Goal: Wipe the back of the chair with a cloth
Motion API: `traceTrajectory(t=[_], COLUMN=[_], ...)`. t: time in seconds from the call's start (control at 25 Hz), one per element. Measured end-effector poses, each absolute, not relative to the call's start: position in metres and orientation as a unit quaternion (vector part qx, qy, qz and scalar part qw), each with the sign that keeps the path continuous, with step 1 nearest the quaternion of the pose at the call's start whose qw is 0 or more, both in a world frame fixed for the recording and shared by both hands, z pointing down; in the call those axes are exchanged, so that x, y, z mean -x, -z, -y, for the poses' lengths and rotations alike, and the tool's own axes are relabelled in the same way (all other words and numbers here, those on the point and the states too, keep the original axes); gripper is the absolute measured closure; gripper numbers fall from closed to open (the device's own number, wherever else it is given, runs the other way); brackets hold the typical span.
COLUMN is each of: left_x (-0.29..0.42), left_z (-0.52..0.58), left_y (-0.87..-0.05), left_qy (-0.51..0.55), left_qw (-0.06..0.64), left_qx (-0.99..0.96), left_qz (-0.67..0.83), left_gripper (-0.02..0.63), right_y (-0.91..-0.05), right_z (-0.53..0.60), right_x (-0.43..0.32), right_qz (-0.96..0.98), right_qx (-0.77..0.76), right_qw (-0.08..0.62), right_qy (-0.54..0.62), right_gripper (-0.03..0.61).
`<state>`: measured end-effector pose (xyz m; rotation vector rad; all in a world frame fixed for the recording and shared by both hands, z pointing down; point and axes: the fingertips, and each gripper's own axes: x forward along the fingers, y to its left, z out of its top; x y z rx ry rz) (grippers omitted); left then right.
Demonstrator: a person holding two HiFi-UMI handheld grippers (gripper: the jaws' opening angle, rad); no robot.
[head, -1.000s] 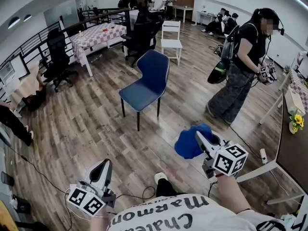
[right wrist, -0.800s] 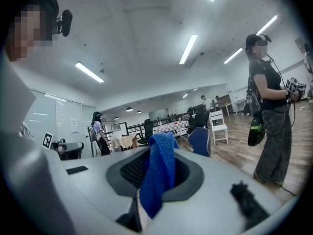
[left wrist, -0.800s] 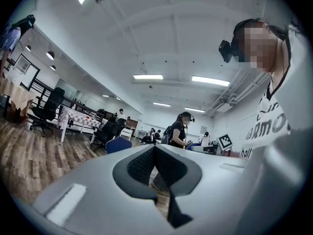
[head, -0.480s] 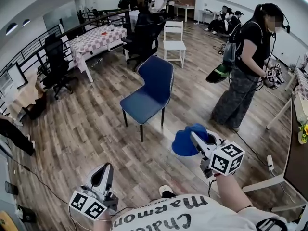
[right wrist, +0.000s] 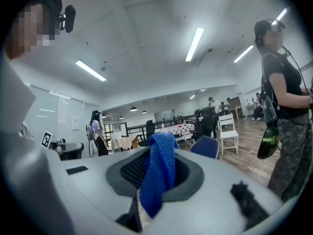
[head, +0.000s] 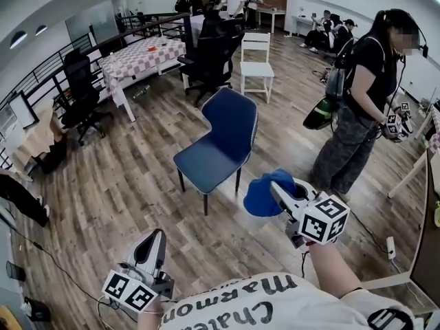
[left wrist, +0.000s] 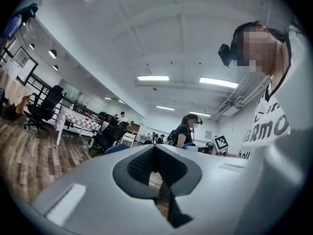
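The right tongs [head: 278, 190] are clamped on a blue cloth [head: 262, 196]. In the right gripper view the cloth [right wrist: 158, 174] is pinched between the pads and bunches up above them. The left tongs [head: 157, 237] hang low on the person's left, jaws drawn together with nothing between them, well apart from the task. The blue chair [head: 218, 143] stands on the wooden floor [head: 124, 184] up and left of the cloth, not touching it. A short strip of bare boards lies between them. Its backrest rises on the far right side of the seat. Just right of the chair, and apart from it, a person in dark clothes [head: 363, 102] stands holding another pair of marker-cubed tongs. Behind the blue chair are a white chair [head: 258, 64] and a black office chair [head: 212, 55]. A table with a checked cover [head: 141, 53] stands further left, near a second office chair [head: 82, 91]. A power strip [head: 390, 247] lies on the floor at the right.
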<state>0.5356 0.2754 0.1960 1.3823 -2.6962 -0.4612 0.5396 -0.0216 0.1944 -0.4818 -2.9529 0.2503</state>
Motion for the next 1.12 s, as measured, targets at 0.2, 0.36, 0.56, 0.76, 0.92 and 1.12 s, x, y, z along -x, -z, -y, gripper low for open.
traceTrajectory(t=[0.2,0.36,0.56,0.76,0.92,1.12], left_x=[-0.517,-0.507,-0.498,-0.467,-0.429,-0.376], left_z=[-0.271,-0.283,-0.291,-0.300,-0.311,-0.332], left_y=[-0.206,-0.209,-0.207,-0.218,-0.210,-0.196], left_qy=[0.155,0.153,0.144,0.149,0.164,0.157], left_qw=[0.043,0.051,0.060,0.069,0.064,0.054], left_qx=[-0.436,-0.423,-0.417,-0.425,-0.442,-0.460], left_qz=[0.885,0.892,0.895,0.890,0.879,0.872], left_gripper=[0.610,0.610,0.609,0.609,0.609,0.609], right_y=[-0.198,-0.206,-0.218,-0.222,-0.214,-0.201], right_z=[0.022,0.012,0.003,-0.008,-0.022,-0.045], right_x=[-0.509,-0.496,-0.481,-0.459,-0.438,-0.405], right_qz=[0.978,0.976,0.972,0.974,0.978,0.983], right_qx=[0.179,0.188,0.193,0.185,0.162,0.137], right_qw=[0.071,0.064,0.073,0.071,0.066,0.054], right_qy=[-0.080,-0.092,-0.112,-0.107,-0.110,-0.106], right_gripper=[0.506,0.505,0.506,0.506,0.506,0.506])
